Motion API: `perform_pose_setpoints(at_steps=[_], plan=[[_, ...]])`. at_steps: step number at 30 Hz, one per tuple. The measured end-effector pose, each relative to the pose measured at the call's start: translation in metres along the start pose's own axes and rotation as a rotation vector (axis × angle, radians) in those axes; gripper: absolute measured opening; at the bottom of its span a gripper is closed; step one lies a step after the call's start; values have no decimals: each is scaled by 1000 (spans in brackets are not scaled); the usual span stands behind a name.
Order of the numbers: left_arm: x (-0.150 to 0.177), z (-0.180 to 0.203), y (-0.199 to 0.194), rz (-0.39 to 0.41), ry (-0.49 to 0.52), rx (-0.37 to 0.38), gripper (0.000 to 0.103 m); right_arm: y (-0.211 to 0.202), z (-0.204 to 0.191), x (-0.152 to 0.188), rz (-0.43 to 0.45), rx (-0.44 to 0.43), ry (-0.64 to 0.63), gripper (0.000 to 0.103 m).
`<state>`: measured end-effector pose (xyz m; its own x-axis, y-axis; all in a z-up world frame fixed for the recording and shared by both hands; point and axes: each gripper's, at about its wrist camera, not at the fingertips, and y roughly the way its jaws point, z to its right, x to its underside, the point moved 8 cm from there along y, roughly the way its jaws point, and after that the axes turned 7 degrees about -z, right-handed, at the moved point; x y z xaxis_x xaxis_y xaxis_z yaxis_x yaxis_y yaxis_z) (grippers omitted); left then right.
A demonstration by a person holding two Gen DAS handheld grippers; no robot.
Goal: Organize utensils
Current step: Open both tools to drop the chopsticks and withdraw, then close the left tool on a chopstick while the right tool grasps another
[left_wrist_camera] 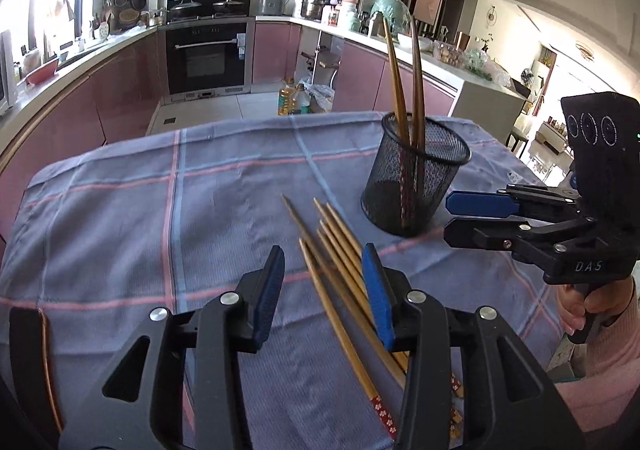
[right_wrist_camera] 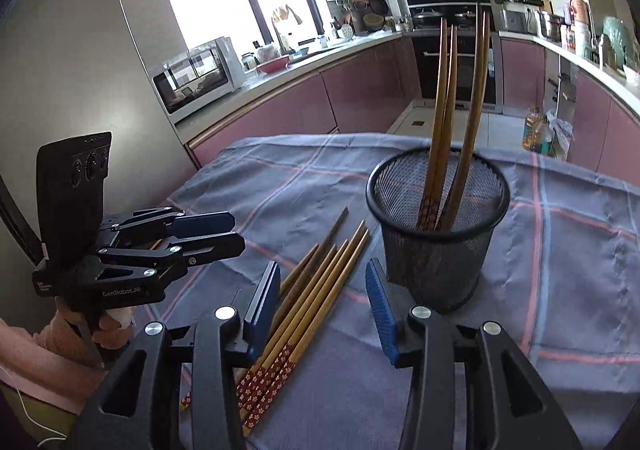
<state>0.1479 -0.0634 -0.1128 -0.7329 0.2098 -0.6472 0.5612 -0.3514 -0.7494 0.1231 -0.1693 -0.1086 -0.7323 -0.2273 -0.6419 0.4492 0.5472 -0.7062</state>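
Closest to the lens are the loose chopsticks (right_wrist_camera: 316, 298), fanned out flat on the checked cloth (left_wrist_camera: 120, 217) over the tabletop, patterned red ends toward the person. Going left to right in the right wrist view: the left tool (right_wrist_camera: 224, 234) hangs above the cloth with nothing in it, then the loose pile, then the black mesh cup (right_wrist_camera: 436, 234) just beside the pile's tips.

Progress-wise I'd call it partly done – four chopsticks (right_wrist_camera: 444, 121) stand in the cup already, leaning against its rim. Six or so are left on the cloth, hard to count exactly where they overlap.

Tools now. Left one sits partly open, pads apart and empty – the pile runs under its right pad in its own view, but I can't tell if it touches. Right tool (right_wrist_camera: 324, 302) is partly open too, jaws straddling the pile's middle from above, nothing gripped yet. Next grab looks like it's lining up.
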Motion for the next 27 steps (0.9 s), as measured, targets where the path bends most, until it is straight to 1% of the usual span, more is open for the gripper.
perform_pose_setpoints(at_steps=[4, 10, 27], plan=[[22, 0, 18, -60, -10, -6, 40, 20, -4, 18, -55, 19, 11, 42], [35, 4, 30, -108, 9, -29, 40, 34, -5, 27, -99, 57, 16, 42], [44, 6, 38, -140, 24, -54, 38, 47, -5, 36, -132, 127, 6, 36]])
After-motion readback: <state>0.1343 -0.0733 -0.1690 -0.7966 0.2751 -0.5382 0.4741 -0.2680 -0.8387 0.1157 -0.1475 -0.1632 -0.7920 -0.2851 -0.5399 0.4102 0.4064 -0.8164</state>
